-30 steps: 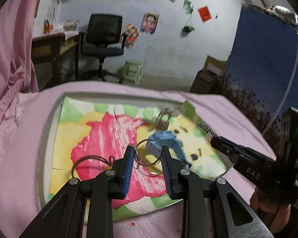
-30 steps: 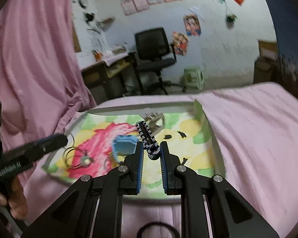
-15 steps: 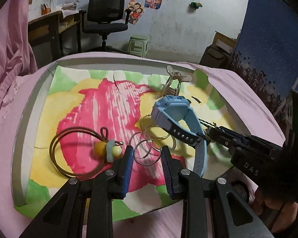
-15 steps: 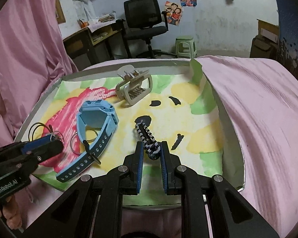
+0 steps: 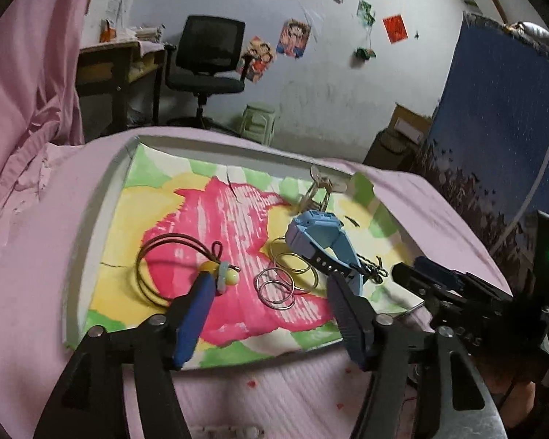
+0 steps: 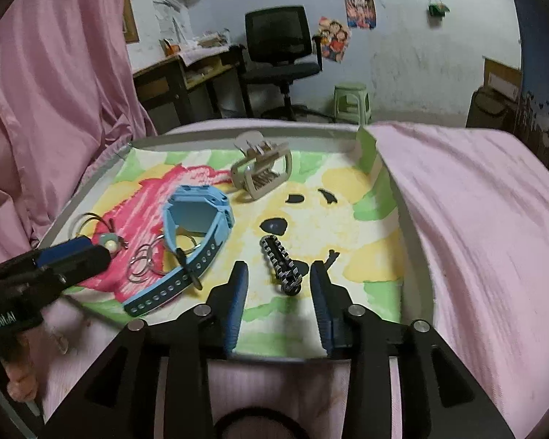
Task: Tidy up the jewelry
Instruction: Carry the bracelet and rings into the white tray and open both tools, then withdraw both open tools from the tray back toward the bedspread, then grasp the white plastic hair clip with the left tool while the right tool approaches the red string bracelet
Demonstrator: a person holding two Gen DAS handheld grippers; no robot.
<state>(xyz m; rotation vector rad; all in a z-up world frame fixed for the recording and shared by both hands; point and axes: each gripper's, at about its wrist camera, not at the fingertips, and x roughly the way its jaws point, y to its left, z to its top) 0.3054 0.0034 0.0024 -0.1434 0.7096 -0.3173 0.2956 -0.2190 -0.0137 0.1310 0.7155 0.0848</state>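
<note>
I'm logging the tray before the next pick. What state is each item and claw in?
Left claw: open, just widened, rings released.
Right claw: open, just widened, chain bracelet released.
Silver rings: lying flat, overlapping.
Chain bracelet: lying free between the jaws.
Blue watch: unbuckled, strap trailing.
Hair clip: closed.

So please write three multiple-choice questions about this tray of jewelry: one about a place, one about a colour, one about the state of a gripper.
1. Where does the hair claw clip lie in the tray?
A. near the far edge
B. near the front edge
C. outside the tray

2. What colour is the watch?
A. red
B. light blue
C. black

3. How is the right gripper?
A. shut on the watch
B. open, with the black-and-silver bracelet between its fingers
C. shut on the clip

Answers:
1 A, the clip sits by the far wall.
2 B, its case and strap are light blue.
3 B, the pads stand clear of the bracelet on both sides.
</note>
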